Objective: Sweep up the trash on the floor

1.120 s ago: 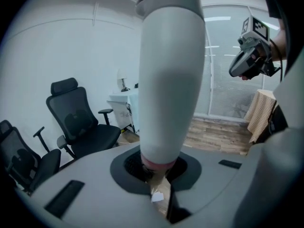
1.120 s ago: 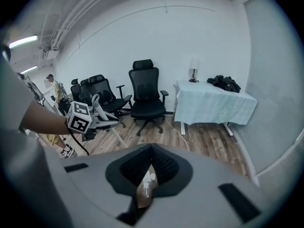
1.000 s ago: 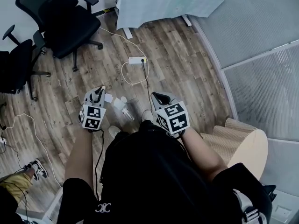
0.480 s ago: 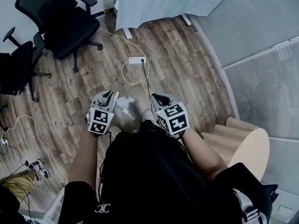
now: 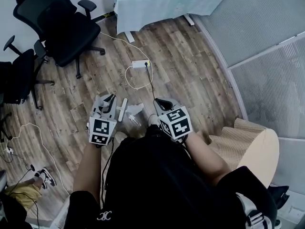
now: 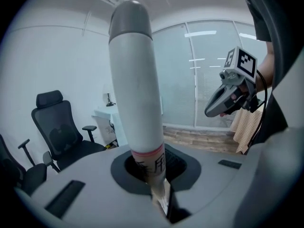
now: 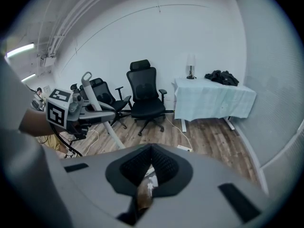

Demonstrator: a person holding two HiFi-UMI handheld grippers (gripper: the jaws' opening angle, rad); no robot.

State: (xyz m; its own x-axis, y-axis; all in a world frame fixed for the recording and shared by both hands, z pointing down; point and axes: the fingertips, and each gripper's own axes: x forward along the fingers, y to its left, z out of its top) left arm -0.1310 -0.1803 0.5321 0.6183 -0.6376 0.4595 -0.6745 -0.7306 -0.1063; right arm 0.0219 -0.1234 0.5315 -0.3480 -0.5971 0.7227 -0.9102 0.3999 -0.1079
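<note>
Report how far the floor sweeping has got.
Done: nothing visibly collected. In hand: the left gripper is clamped on the white, grey-capped stick handle; the right gripper is shut, apparently on nothing. Left: the crumpled white trash lies on the wood floor.

I read a white handle (image 6: 135,89) with grey cap and red band, black chairs (image 5: 66,30), brown wood-grain floor (image 5: 190,66).

Both forearms are extending forward side by side, near each other; left tongs (image 6: 150,169) are clamping a white handle (image 6: 136,89), right tongs (image 7: 150,161) are sitting closed.
</note>
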